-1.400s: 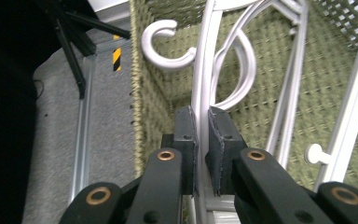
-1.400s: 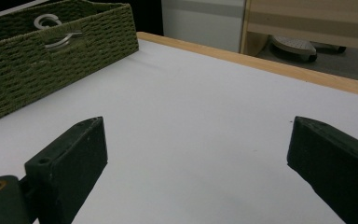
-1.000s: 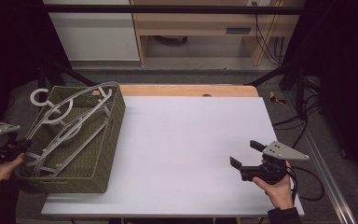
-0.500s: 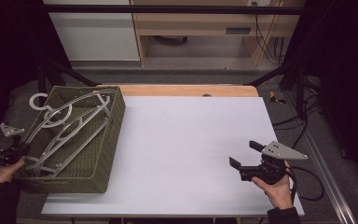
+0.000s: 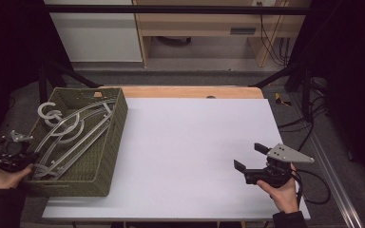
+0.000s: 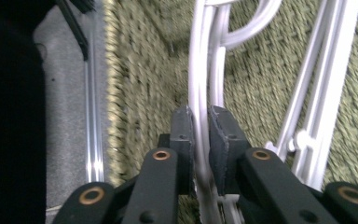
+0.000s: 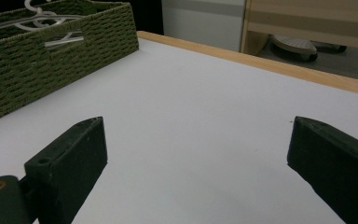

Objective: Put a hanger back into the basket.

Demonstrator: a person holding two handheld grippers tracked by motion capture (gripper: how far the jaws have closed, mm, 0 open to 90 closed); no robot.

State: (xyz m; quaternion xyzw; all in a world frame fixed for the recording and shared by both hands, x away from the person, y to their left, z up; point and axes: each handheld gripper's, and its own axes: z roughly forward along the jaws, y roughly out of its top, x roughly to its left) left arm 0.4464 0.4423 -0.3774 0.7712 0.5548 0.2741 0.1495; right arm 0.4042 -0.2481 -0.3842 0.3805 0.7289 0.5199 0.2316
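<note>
The white plastic hangers lie stacked in the woven green basket at the left of the high view, their hooks toward the basket's far left corner and their long arms running down toward its near left end. They look light and rigid, with smooth, rounded bars that could slide in a grip, and since several nest together, lifting one may drag its neighbours along by the hooks. In the left gripper view the left gripper is pinching one thin bar of a hanger between its two black pads, the jaws having just eased apart very slightly while the bar is between them. A straight stretch of bar such as this seems a sound place to hold, though so far from the hook the hanger will likely swing and tip. At the lower right of the high view, well apart, the right gripper hovers over the white table with jaws spread wide and nothing between them.
</note>
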